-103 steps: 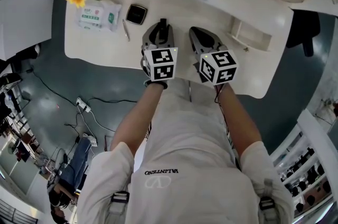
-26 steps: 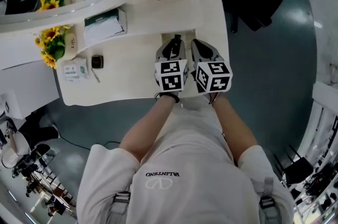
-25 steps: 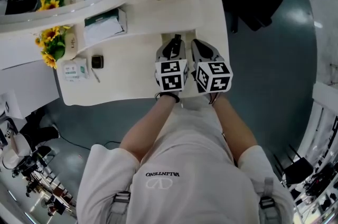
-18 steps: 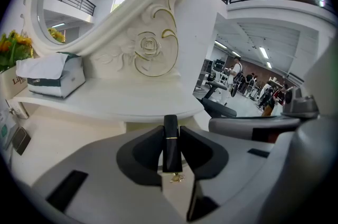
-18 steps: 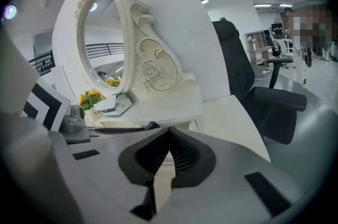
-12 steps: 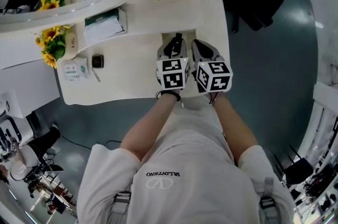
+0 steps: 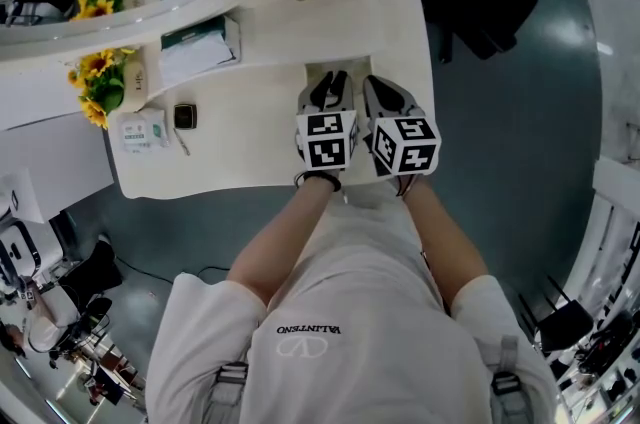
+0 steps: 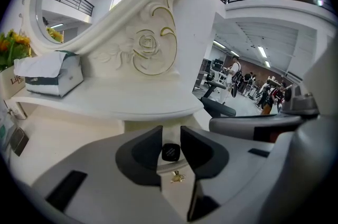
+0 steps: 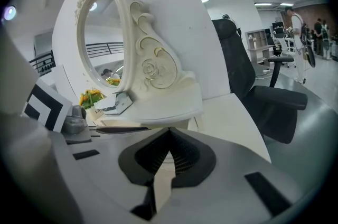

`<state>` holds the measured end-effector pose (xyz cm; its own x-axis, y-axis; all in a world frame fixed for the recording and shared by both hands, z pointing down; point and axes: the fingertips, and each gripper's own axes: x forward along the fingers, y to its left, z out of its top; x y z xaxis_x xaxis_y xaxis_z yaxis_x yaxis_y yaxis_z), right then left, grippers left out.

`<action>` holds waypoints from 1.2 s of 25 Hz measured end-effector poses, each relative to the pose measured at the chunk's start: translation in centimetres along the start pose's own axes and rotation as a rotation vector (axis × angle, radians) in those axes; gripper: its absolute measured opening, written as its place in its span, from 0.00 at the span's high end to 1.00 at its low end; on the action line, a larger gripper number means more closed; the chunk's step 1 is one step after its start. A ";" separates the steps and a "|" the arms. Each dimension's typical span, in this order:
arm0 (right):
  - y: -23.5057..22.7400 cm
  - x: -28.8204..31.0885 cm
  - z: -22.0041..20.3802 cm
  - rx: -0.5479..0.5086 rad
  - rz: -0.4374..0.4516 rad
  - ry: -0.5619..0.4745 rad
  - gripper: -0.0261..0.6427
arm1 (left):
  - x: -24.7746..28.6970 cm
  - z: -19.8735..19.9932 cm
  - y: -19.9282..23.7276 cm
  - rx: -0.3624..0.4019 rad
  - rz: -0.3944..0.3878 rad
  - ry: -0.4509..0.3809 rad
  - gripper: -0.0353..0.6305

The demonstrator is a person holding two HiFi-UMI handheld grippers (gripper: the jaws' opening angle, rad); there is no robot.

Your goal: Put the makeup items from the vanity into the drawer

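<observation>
Black makeup tube (image 8: 170,152): seen end-on between the jaws of my left gripper (image 8: 171,134). The jaws stand narrow and both pads are on it, so it is held. Its end is small and dark with rounded corners. It looks like smooth hard plastic, which I judge would slip in a loose grip, hence the tight pinch near the tips.

Drawer (image 7: 355,70): directly ahead of and below both grippers, a shallow cream box pulled out over the tabletop (image 7: 250,132). A small gold knob (image 8: 177,177) shows just under the tube. I hold the tube pointing down over the opening, presumably so it drops inside rather than on the rim. Not yet released.

Right gripper (image 9: 169,136): ribbed pads pressed together, nothing between them. It is parked just beside the left gripper, probably only to stay clear.

Remaining work, far off to the left of my left gripper:
- a flat square black compact (image 7: 183,117)
- a thin pencil (image 7: 182,145)

Both lie on the matte cream tabletop.

Beyond the drawer is a smooth glossy shelf (image 8: 121,101). Above it rises a carved mirror frame (image 8: 153,43) with rose and scroll relief and gilt lines.
</observation>
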<state>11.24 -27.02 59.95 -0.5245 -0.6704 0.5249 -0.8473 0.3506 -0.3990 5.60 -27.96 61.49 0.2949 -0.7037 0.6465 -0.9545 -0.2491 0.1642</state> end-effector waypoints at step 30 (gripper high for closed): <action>4.3 -3.4 7.5 -0.019 0.001 -0.186 0.94 | -11.4 7.4 4.2 0.104 -0.005 -0.232 0.94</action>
<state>10.02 -28.16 50.88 -0.5025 -0.7787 0.3756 -0.8490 0.3624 -0.3846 -1.46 -25.97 49.32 0.3137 -0.8330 0.4558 -0.9466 -0.3119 0.0815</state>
